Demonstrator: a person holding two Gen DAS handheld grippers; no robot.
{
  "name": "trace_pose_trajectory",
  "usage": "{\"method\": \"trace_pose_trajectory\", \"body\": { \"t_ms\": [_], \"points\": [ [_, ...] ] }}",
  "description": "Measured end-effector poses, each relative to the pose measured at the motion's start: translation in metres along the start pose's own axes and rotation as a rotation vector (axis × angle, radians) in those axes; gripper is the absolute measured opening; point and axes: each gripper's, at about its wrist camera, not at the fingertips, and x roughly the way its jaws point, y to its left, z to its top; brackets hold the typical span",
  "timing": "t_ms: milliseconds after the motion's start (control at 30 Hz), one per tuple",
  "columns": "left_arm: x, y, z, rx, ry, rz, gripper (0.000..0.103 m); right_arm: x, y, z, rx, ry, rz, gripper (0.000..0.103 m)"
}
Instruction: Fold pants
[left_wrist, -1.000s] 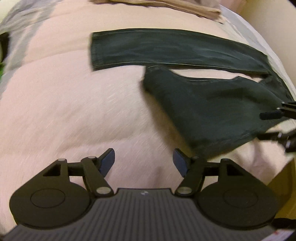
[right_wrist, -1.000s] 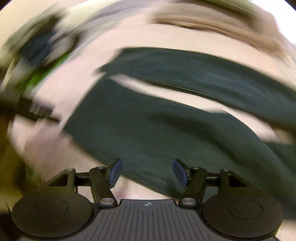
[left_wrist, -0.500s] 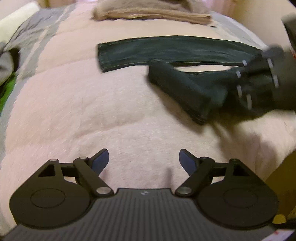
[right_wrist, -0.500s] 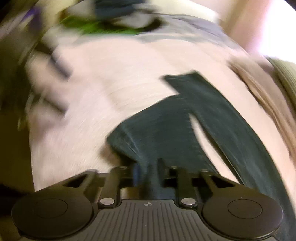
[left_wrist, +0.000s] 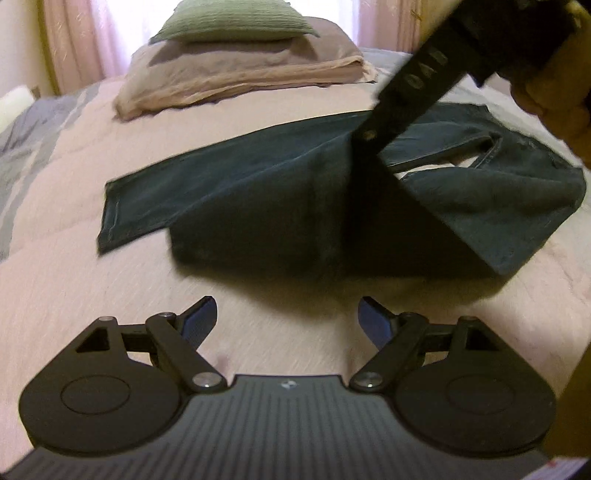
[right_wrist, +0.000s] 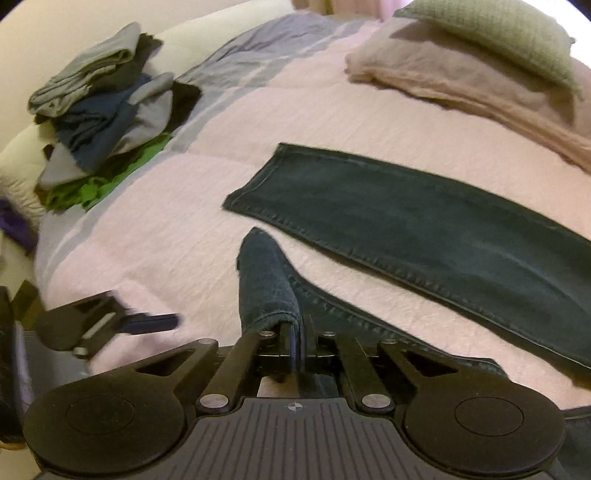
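Dark denim pants lie across a pink bed cover. The far leg lies flat, its hem to the left. My right gripper is shut on the near leg's edge, and the cloth folds over its fingers. In the left wrist view, the right gripper holds that leg up like a tent above the bed. My left gripper is open over bare cover, just in front of the raised leg, with nothing between its fingers. It appears blurred in the right wrist view.
A loose pile of clothes sits at the bed's far left. Beige folded bedding and a green pillow lie at the head. A hand grips the right tool. The bed edge drops off at lower right.
The right gripper has shut on the near leg and lifted it off the bed toward the far leg. The left gripper stays open and now points more toward the head of the bed.
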Motion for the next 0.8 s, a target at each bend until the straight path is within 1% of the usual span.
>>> {"method": "trace_pose_trajectory", "body": {
  "t_ms": [100,167,200,267,300,333,367,467,533,600,633,700,767,800],
  "points": [
    [0.012,-0.014,0.010,-0.020,-0.004,0.017,0.080,0.002,-0.006,0.001,0.028,0.023,0.069,0.000],
    [0.018,-0.020,0.017,-0.006,-0.012,0.057,0.075,0.000,-0.003,-0.003,0.018,0.030,0.093,0.000],
    [0.020,-0.021,0.021,0.010,-0.013,0.080,0.070,-0.001,-0.004,-0.003,0.010,0.038,0.110,0.000],
    [0.022,-0.020,0.025,0.036,0.000,0.127,0.039,-0.001,-0.004,-0.002,-0.005,0.049,0.138,0.000],
    [0.020,-0.016,0.026,0.041,0.010,0.132,0.033,-0.001,-0.003,-0.002,-0.013,0.053,0.141,0.000],
    [0.016,-0.012,0.026,0.050,0.019,0.136,0.017,-0.002,-0.002,-0.001,-0.020,0.055,0.147,0.000],
    [0.010,-0.008,0.025,0.080,0.030,0.155,0.009,-0.003,-0.001,-0.001,-0.028,0.056,0.153,0.000],
    [-0.025,0.004,0.018,0.191,0.045,0.181,0.005,-0.005,0.012,-0.003,-0.104,0.071,0.167,0.000],
    [-0.051,0.011,0.011,0.300,0.062,0.216,0.005,-0.006,0.036,-0.009,-0.190,0.093,0.193,0.000],
    [-0.077,0.023,0.000,0.392,0.102,0.233,0.005,-0.003,0.069,-0.023,-0.276,0.116,0.229,0.000],
    [-0.088,0.028,-0.009,0.443,0.133,0.230,0.005,0.001,0.085,-0.031,-0.307,0.126,0.249,0.000],
    [-0.098,0.030,-0.029,0.516,0.197,0.204,0.005,0.010,0.116,-0.054,-0.363,0.136,0.282,0.000],
    [-0.095,0.028,-0.057,0.570,0.251,0.156,0.005,0.022,0.137,-0.075,-0.389,0.143,0.266,0.000],
    [-0.091,0.026,-0.068,0.586,0.273,0.131,0.005,0.029,0.145,-0.087,-0.404,0.142,0.231,0.000]
  ]
}}
